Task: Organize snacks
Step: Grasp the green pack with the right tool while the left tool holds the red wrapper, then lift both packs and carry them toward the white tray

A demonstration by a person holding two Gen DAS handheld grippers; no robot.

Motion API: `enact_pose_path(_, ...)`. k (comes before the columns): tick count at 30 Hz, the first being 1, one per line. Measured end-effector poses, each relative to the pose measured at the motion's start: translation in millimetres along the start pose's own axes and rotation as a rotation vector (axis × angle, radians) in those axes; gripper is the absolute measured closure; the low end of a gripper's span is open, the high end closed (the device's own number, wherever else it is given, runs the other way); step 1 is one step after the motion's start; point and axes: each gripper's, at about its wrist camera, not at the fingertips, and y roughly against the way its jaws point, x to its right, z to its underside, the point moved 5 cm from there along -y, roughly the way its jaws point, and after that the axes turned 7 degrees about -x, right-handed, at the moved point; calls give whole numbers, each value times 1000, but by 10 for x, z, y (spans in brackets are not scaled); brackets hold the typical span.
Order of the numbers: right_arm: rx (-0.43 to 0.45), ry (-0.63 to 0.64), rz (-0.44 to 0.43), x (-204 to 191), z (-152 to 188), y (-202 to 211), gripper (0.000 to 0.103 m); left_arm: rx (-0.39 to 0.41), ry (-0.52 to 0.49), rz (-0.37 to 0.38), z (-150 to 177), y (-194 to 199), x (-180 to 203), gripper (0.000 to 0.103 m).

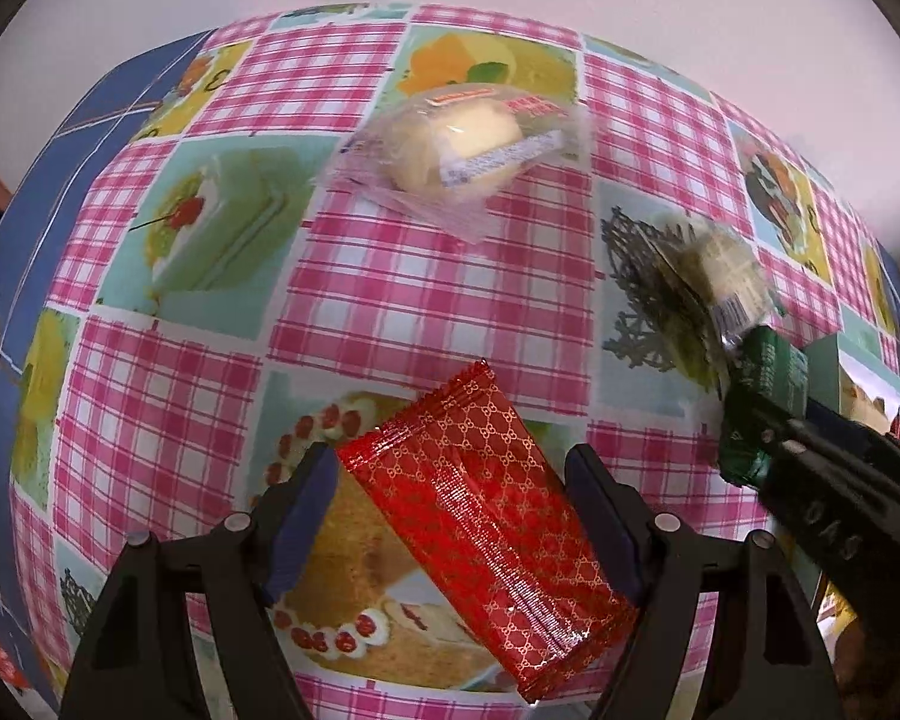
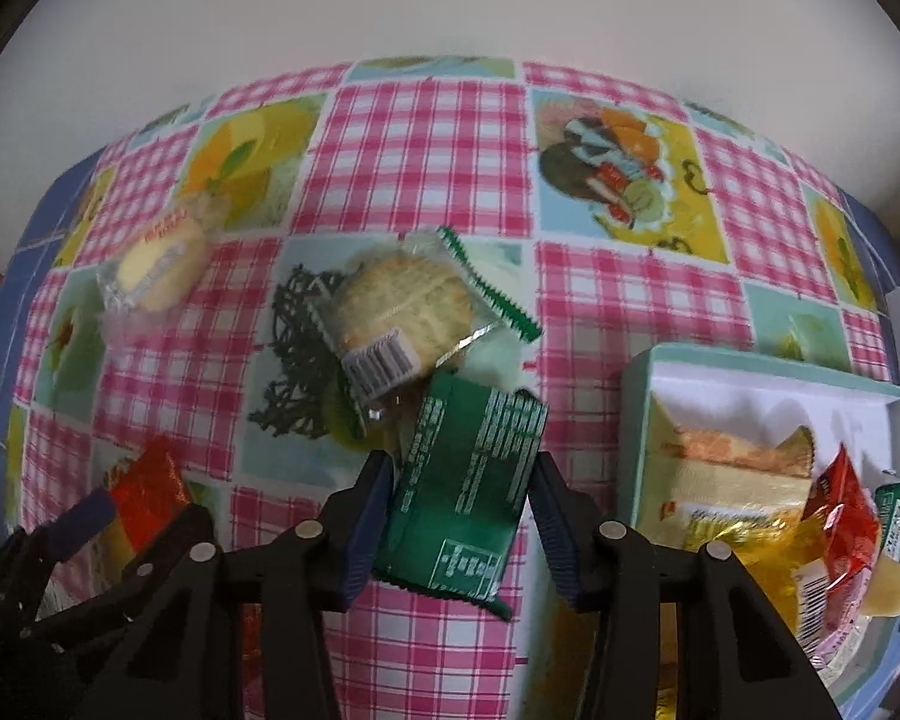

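A red patterned snack packet (image 1: 480, 516) lies on the checked tablecloth between the fingers of my left gripper (image 1: 453, 516), which is open around it with a gap at each side. My right gripper (image 2: 459, 510) is closed on a green snack packet (image 2: 462, 486). That green packet also shows in the left wrist view (image 1: 762, 396). A clear-wrapped round cookie (image 2: 402, 312) lies just beyond it. A clear-wrapped pale cake (image 1: 468, 138) lies farther back on the table. A teal box (image 2: 636, 396) at the right holds several snacks.
The table is covered by a pink checked cloth with cake pictures (image 1: 390, 300). A white wall stands behind the table. The left gripper with the red packet shows at lower left in the right wrist view (image 2: 150, 480).
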Motion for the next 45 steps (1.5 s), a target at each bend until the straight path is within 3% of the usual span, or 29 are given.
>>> enact_pose_path(10, -6, 4, -8, 101, 323, -6, 61, -9, -15, -9, 52, -20, 149, 24)
enact_pose_path(21, 2, -25, -24, 110, 757, 29, 61, -23, 55, 8, 305, 45, 53, 24)
enact_pose_path(27, -7, -25, -32, 59, 1011, 93, 61, -3, 121, -20, 447, 87, -30, 23)
enact_pose_path(34, -20, -47, -67, 88, 1221, 145, 61, -73, 214, 77, 680, 50, -66, 23)
enact_pose_path(39, -26, -67, -101, 153, 1293, 165, 61, -51, 185, 122, 663, 12, 164, 24)
enact_pose_path(45, -31, -78, -131, 257, 1227, 159, 61, -9, 87, 62, 536, -38, 476, 24)
